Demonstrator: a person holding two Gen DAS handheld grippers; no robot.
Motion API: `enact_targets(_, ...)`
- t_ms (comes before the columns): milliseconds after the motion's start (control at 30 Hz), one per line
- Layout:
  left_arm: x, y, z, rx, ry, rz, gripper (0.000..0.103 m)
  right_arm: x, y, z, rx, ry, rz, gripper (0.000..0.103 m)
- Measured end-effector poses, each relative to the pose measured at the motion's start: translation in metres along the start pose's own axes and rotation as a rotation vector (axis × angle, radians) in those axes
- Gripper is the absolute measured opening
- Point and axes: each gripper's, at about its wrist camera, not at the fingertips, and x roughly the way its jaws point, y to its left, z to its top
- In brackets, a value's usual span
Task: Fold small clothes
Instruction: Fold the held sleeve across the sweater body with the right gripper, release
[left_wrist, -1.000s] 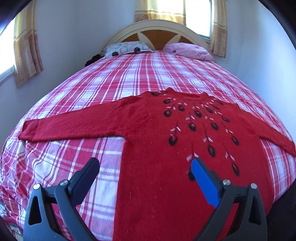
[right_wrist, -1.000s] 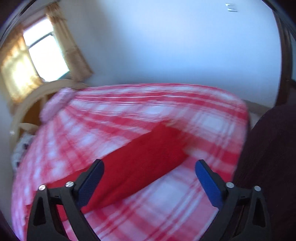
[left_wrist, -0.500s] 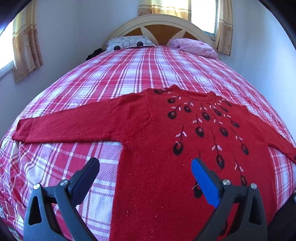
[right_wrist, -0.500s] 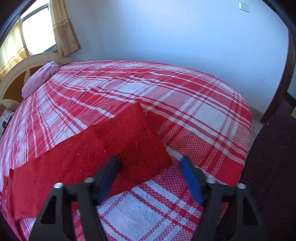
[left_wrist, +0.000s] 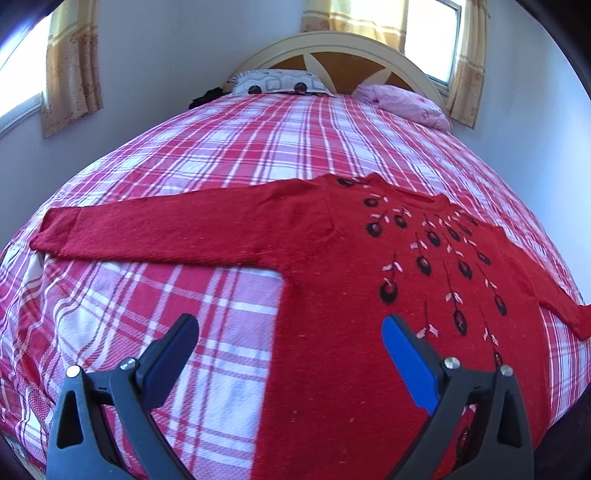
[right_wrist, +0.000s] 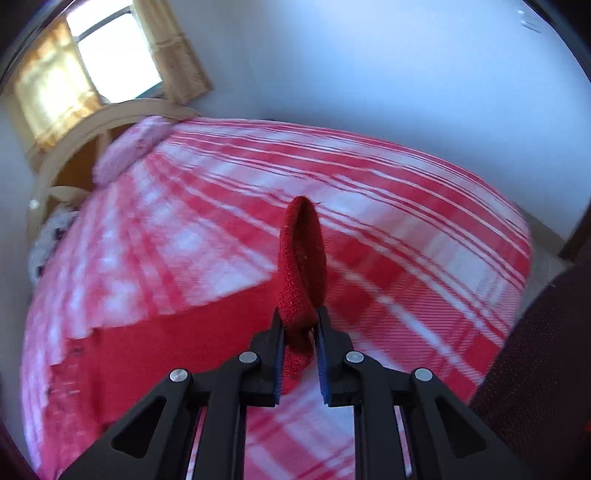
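Observation:
A red knit sweater (left_wrist: 332, 280) with dark embroidered drops lies flat, front up, on the plaid bed, both sleeves spread out. Its left sleeve (left_wrist: 155, 232) reaches the bed's left side. My left gripper (left_wrist: 290, 332) is open and empty, hovering over the sweater's lower left hem edge. In the right wrist view my right gripper (right_wrist: 299, 325) is shut on the cuff of the right sleeve (right_wrist: 303, 258), which stands pinched and lifted off the bed; the rest of the sweater (right_wrist: 166, 350) lies to the left.
The red-and-white plaid bedspread (left_wrist: 258, 147) covers the whole bed. Pillows (left_wrist: 277, 83) and a pink one (left_wrist: 402, 105) lie at the headboard. Walls and curtained windows surround the bed. A dark surface (right_wrist: 535, 369) lies beyond the bed's right edge.
My right gripper came down on the right sleeve's cuff, closed on it and lifted it. My left gripper drifted closer over the sweater's lower left and stayed open.

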Motion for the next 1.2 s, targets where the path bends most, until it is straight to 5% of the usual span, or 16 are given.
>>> enact_targets(267,-0.004,0.023,0.0,-0.051,-0.016,0.005,0.102,-0.045,0.184,-0.019,-0.225,0.046,0.373,0.015)
enact_targets(367,-0.006,0.036,-0.001,-0.07,-0.021,0.019,0.102,-0.041,0.271,-0.052,-0.318,0.109,0.516,0.015)
enact_targets(600,-0.014,0.07,0.0,-0.121,-0.041,0.066,0.102,0.007,0.423,-0.174,-0.499,0.283,0.667,0.015)
enact_targets(867,-0.009,0.101,0.0,-0.18,-0.043,0.109,0.102,0.063,0.489,-0.29,-0.62,0.411,0.66,0.013)
enact_targets(1200,0.013,0.111,-0.011,-0.192,0.025,0.125,0.102,0.067,0.496,-0.324,-0.689,0.363,0.638,0.013)
